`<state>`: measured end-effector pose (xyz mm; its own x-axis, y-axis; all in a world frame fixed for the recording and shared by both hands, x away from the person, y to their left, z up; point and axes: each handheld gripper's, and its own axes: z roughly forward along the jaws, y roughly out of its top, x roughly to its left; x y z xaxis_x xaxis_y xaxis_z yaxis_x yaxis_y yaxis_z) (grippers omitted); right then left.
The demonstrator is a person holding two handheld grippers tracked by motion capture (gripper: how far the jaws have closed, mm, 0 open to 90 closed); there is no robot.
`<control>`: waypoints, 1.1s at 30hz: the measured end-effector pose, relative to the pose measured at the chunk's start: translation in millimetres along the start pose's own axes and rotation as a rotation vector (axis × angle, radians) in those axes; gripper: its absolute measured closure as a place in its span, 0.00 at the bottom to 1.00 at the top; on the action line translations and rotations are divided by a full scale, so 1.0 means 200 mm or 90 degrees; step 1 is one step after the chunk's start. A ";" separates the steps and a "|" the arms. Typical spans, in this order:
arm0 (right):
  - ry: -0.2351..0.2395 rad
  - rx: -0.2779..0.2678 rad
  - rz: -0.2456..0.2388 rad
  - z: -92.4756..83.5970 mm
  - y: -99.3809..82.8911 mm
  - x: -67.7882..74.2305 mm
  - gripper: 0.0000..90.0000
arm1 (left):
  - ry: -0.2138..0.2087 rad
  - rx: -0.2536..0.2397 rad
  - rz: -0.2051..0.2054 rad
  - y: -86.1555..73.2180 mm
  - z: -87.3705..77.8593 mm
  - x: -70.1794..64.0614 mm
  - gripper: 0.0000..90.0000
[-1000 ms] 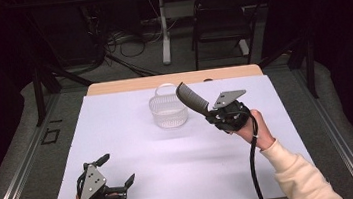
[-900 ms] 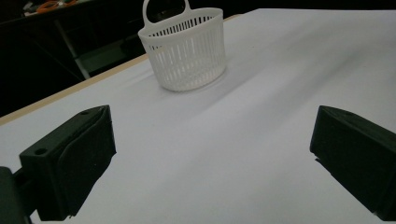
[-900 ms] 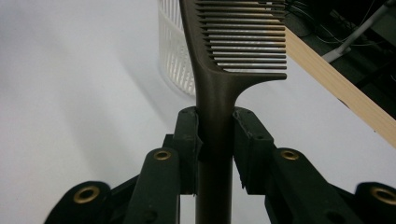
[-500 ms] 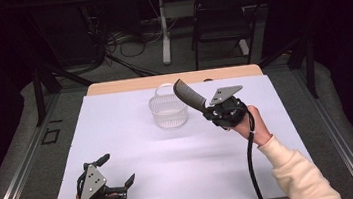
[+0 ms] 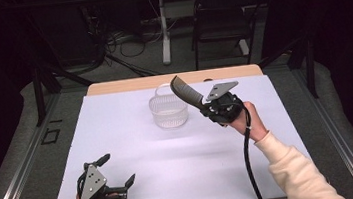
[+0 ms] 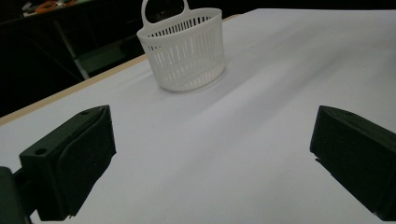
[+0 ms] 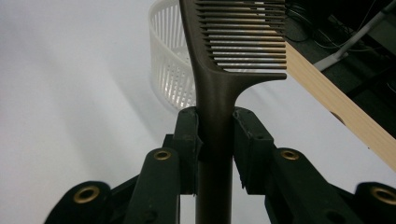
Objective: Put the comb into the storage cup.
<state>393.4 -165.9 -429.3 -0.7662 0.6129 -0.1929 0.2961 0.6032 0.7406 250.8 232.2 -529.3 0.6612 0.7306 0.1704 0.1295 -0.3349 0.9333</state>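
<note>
Round white slatted plastic basket point(image 6: 184, 51), faintly glossy; dark brown smooth plastic comb point(image 7: 219, 70), satin sheen; matt white paper-like sheet point(image 5: 181, 154) over a pale wood bench point(image 5: 127, 85); matt black jaws.

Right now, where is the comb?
The comb is clamped in the right gripper, held above the table at the right of the white basket in the high view.

White slatted basket point(image 5: 168, 111); dark brown comb point(image 7: 219, 56); white table cover point(image 5: 182, 164).
</note>
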 end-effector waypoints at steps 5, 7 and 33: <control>-0.002 0.002 0.002 0.03 0.02 -0.01 0.80 | -0.001 -0.001 -0.002 0.00 0.00 0.00 0.00; -0.004 0.001 0.000 0.04 0.02 -0.02 0.80 | -0.001 -0.001 -0.002 0.00 0.00 0.00 0.00; -0.008 0.007 0.012 0.14 0.08 -0.07 0.80 | 0.002 -0.003 -0.010 0.00 0.00 0.00 0.00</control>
<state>425.7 -150.5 -433.1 -0.7533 0.6306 -0.1869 0.3171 0.5971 0.7368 251.0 232.6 -529.1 0.6565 0.7378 0.1573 0.1365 -0.3213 0.9371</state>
